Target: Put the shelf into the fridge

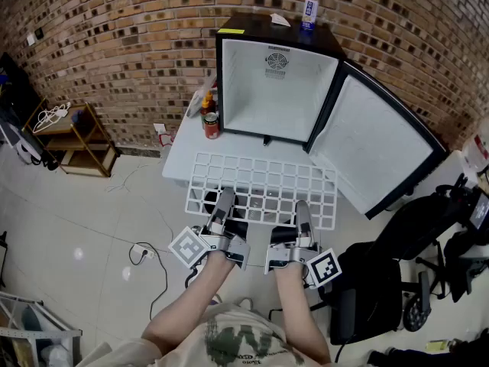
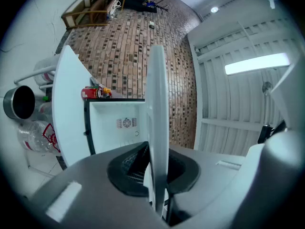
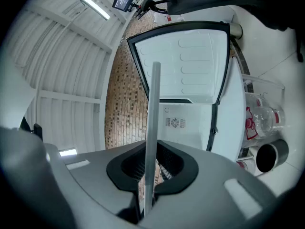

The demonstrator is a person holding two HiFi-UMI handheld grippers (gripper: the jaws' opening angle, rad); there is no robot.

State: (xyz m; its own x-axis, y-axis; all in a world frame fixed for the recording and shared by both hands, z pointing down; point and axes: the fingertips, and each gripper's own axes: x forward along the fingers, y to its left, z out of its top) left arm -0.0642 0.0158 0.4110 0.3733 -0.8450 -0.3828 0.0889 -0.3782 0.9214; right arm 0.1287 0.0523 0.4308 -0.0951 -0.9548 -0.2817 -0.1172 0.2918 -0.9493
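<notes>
Brick wall (image 1: pixel 114 44) runs behind a small black fridge (image 1: pixel 275 82) that stands on a white bench (image 1: pixel 177 159) over a pale tiled floor (image 1: pixel 92 212). Its door (image 1: pixel 382 151) is swung wide open, off to the far right of both tools, and the white inside faces them. The white wire shelf (image 1: pixel 263 186) lies roughly level in the air straight ahead of the tools, between them and the fridge opening, not yet inside. The left tool (image 1: pixel 223 203) is pinched on the shelf's near edge, its pads closed on the wire frame. The right tool (image 1: pixel 302 211) grips the same near edge just beside it, pressed onto the wire as well. A red can (image 1: pixel 211 125) stands on the bench beyond the left tool, against the fridge's left side.
</notes>
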